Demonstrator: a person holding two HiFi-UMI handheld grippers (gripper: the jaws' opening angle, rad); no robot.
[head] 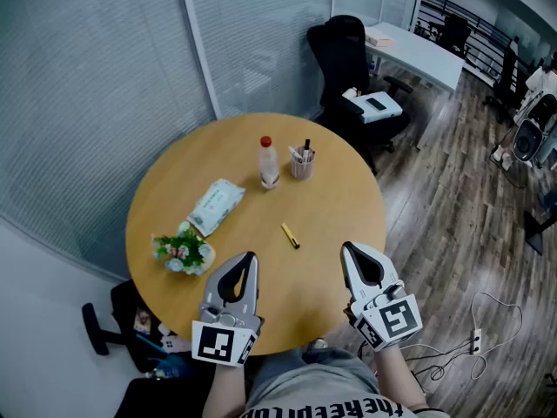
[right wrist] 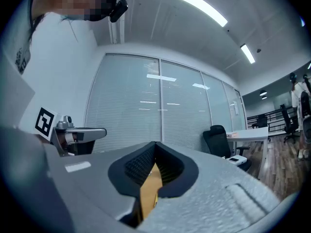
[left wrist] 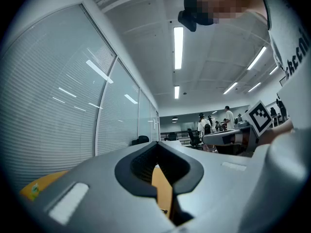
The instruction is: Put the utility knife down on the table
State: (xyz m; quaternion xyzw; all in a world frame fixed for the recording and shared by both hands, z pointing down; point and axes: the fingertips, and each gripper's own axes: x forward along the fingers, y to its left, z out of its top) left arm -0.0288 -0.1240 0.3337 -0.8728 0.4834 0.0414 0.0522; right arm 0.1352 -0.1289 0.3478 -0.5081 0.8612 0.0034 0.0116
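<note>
The yellow utility knife (head: 291, 236) lies flat on the round wooden table (head: 339, 198), a little in front of its middle. My left gripper (head: 251, 257) hovers over the near table edge, to the knife's near left. It is shut with nothing in it. My right gripper (head: 346, 248) hangs to the knife's near right, also shut and empty. Neither one touches the knife. In the left gripper view the left gripper (left wrist: 156, 144) has its jaw tips closed together, and the right gripper (right wrist: 155, 143) looks the same in the right gripper view. Only bare tabletop shows through the gaps behind the tips.
A red-capped bottle (head: 269, 162) and a pink pen cup (head: 302, 161) stand at the table's far side. A wipes pack (head: 215, 205) and a small potted plant (head: 184, 251) lie at the left. A black office chair (head: 348, 59) and a white desk (head: 418, 50) stand beyond.
</note>
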